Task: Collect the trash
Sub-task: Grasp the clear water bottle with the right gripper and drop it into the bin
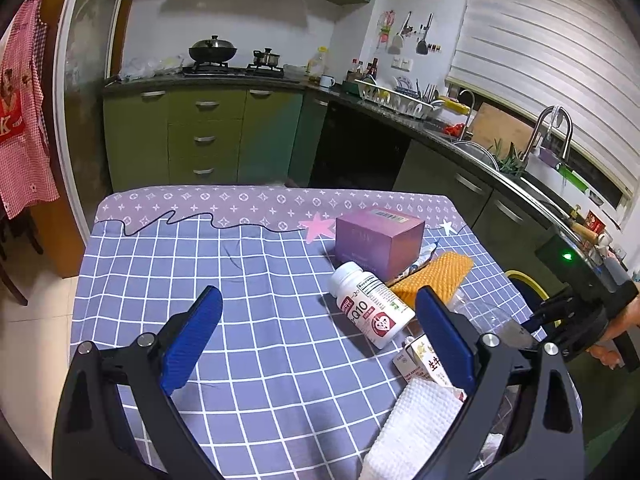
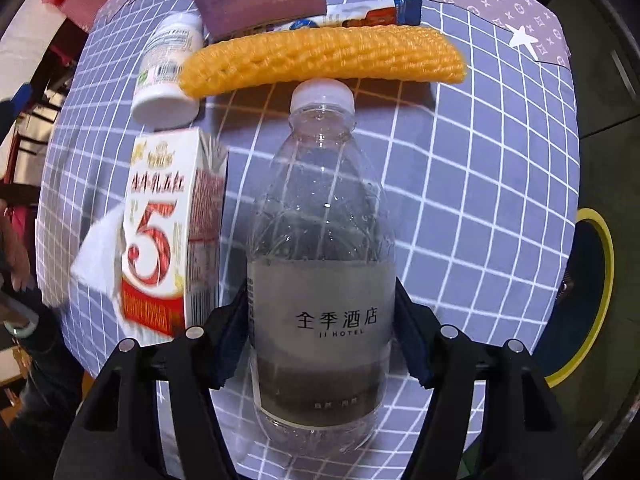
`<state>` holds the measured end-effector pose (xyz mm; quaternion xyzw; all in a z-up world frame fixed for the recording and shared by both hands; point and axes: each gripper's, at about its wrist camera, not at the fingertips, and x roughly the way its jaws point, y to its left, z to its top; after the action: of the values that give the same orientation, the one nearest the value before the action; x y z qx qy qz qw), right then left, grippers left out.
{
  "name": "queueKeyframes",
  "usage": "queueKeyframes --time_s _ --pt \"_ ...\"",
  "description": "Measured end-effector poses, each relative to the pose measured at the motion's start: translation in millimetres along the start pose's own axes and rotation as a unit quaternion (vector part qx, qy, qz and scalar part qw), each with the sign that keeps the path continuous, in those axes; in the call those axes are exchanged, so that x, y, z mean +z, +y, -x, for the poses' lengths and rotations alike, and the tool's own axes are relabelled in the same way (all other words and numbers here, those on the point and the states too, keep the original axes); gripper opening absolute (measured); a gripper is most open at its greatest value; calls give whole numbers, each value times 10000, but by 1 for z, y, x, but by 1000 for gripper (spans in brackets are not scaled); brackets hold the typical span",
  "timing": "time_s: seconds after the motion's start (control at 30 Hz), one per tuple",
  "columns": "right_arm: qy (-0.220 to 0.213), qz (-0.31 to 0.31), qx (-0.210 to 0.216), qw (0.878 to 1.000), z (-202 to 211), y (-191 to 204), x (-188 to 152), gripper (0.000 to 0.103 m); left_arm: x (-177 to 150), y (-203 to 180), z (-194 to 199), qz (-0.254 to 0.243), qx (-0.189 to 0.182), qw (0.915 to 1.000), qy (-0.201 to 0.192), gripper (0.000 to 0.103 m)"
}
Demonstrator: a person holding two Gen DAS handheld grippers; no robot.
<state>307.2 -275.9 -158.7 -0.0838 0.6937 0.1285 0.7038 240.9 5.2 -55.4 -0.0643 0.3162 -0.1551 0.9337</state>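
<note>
My right gripper (image 2: 322, 320) is shut on a clear plastic water bottle (image 2: 320, 240) with a grey label, cap pointing away, just above the checked tablecloth. The bottle also shows in the left wrist view (image 1: 484, 316), with the right gripper (image 1: 532, 326) on it. My left gripper (image 1: 320, 328) is open and empty above the table. Other trash lies close by: a white pill bottle (image 1: 370, 306), a milk carton (image 2: 168, 236), an orange foam net (image 2: 324, 58), a purple box (image 1: 378, 240), a snack wrapper (image 2: 372, 12) and a white paper towel (image 1: 412, 428).
The table's blue checked cloth (image 1: 180, 272) fills the left half of the view. A bin with a yellow rim (image 2: 596, 300) stands beside the table's right edge. Green kitchen cabinets (image 1: 204, 136) and a counter with a sink (image 1: 520, 176) lie beyond.
</note>
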Motion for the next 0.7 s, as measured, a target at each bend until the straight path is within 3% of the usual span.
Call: queueKeyframes --time_s 0.43,0.7 --pt "-118 -146 368 9991 27 -27 -44 64 -2 -5 -2 -92 35 10000 -14 92" --pt "-608 -531 529 9953 68 -63 -69 65 -2 -5 -2 -102 42 9999 -7 92"
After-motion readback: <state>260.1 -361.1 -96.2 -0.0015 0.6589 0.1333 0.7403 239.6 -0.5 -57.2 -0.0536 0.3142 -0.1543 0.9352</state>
